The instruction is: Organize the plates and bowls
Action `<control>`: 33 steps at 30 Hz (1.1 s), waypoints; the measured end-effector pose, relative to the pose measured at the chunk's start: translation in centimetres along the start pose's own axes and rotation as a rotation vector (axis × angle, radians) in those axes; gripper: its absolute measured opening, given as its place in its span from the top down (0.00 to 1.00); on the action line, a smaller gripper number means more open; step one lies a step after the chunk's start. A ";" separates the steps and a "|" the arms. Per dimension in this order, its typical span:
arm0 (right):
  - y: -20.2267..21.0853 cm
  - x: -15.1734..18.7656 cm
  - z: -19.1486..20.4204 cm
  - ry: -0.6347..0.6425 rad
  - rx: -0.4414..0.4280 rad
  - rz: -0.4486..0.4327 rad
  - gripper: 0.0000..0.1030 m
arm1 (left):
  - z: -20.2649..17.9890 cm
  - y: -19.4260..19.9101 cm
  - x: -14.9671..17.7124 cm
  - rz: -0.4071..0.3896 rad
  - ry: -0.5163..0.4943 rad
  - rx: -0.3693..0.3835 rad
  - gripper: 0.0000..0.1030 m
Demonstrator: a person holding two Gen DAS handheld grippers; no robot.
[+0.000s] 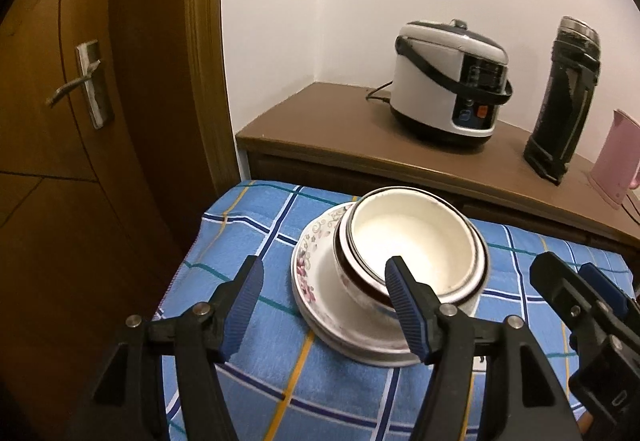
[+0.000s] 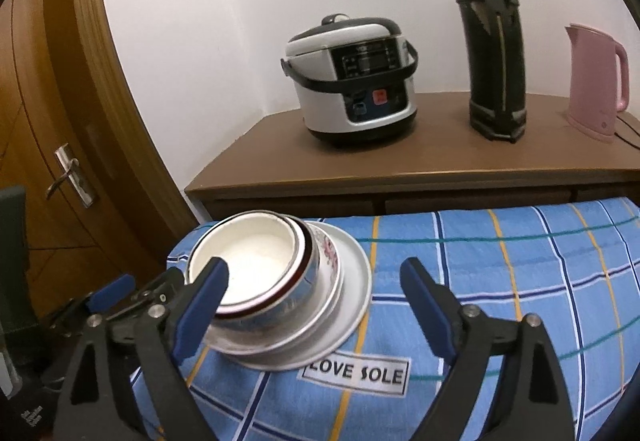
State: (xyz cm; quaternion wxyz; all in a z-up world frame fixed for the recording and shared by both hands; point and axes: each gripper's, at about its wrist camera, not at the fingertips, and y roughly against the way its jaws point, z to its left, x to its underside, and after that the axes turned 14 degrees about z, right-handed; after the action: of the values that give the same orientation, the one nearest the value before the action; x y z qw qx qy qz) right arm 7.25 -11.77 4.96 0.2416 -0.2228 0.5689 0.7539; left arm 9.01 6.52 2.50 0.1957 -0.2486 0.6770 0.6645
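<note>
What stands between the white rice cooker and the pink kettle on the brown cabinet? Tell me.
A tall black thermos flask stands between the white rice cooker and the pink kettle, apart from both; the right wrist view shows it best.

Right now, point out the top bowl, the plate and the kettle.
top bowl (image 1: pixel 412 237), left wrist view, white inside.
plate (image 2: pixel 354 265), right wrist view, bare right rim.
kettle (image 2: pixel 594 81), right wrist view, pink body.

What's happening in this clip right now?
A person holding two grippers is tidying dishes on a blue plaid cloth. The bowls sit nested on a stack of plates. The left gripper and the right gripper are both open and hold nothing, on either side of the pile. Behind, on a brown cabinet, stand a rice cooker, a black thermos and a pink kettle, untouched.
</note>
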 end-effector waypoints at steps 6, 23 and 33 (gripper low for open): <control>1.8 1.6 -0.3 -0.018 -0.010 -0.018 0.12 | 0.0 1.8 1.6 -0.035 -0.016 0.011 0.36; 6.9 4.6 0.1 -0.022 -0.014 -0.112 0.02 | -0.6 5.5 4.7 -0.107 -0.049 0.019 0.36; 9.1 6.4 0.3 -0.025 -0.004 -0.164 0.01 | -0.3 7.4 6.1 -0.140 -0.045 0.028 0.36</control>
State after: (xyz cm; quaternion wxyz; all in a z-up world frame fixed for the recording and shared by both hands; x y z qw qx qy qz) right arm -3.39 -12.92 7.96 0.3090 -0.2598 0.5444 0.7353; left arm -0.30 5.65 4.81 0.2604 -0.2777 0.6627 0.6449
